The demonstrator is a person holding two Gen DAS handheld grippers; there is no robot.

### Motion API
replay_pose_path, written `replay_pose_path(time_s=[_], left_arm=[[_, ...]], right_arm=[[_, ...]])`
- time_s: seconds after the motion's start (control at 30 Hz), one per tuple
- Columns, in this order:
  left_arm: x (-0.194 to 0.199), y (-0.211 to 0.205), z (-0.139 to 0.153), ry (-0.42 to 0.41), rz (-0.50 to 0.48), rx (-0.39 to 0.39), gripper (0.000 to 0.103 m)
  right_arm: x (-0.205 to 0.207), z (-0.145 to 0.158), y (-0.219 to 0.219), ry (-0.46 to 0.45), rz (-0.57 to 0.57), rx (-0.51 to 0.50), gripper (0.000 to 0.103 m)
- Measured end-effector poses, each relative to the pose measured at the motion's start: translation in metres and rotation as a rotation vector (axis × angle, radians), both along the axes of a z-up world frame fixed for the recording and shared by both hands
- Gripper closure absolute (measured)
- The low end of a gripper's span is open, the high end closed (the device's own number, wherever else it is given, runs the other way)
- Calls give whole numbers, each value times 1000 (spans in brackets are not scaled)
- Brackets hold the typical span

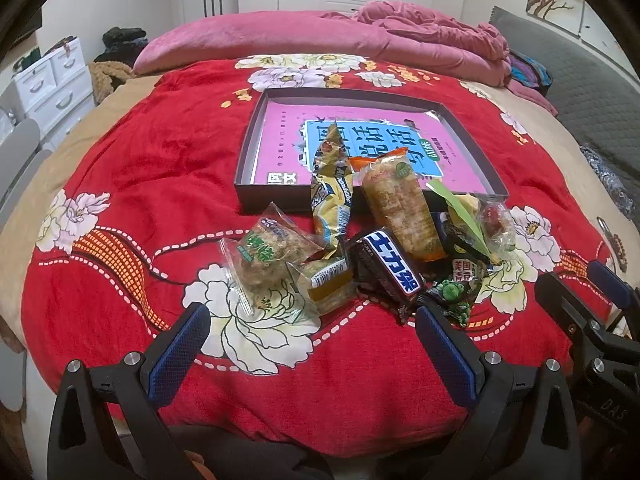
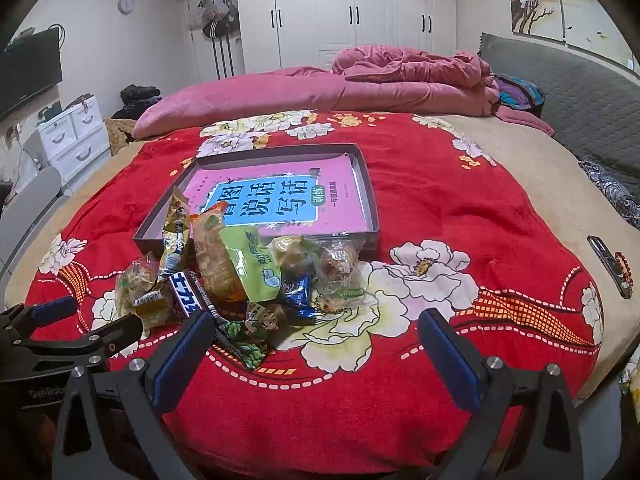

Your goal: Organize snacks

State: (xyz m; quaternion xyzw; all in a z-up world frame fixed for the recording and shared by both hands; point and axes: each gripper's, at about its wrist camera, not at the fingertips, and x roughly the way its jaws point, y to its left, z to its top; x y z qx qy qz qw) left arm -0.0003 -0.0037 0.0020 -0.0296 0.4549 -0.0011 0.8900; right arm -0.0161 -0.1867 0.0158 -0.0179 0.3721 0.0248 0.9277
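Snack packets (image 1: 376, 248) lie heaped on the red floral bedspread (image 1: 160, 168), overlapping so much that several wrappers are half buried and hard to read. At 12 o'clock from the heap sits a shallow dark box (image 1: 245, 152) with a pink book (image 1: 280, 140) inside, its near edge masked by upright packets. A Snickers bar (image 1: 394, 266) tops the pile. Left tool (image 1: 312, 328) and right tool (image 2: 316, 332) both gape wide, empty, at 6 o'clock of the heap.

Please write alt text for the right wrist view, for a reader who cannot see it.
A pile of wrapped snacks lies on a red flowered blanket, in front of a shallow box lined with a pink book. The open right gripper hovers nearby; the left gripper shows at left.
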Motion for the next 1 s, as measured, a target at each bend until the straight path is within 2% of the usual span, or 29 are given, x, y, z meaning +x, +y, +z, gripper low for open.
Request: replay_pose_path(time_s=[0.7,1.0], left_arm=[[-1,-1,1,-2,-7,6,1],[2,9,-2,7,22,-4,1]], right_arm=[[0,-1,-2,6,-5,15,0],[2,-2,-2,9,-3,25,0]])
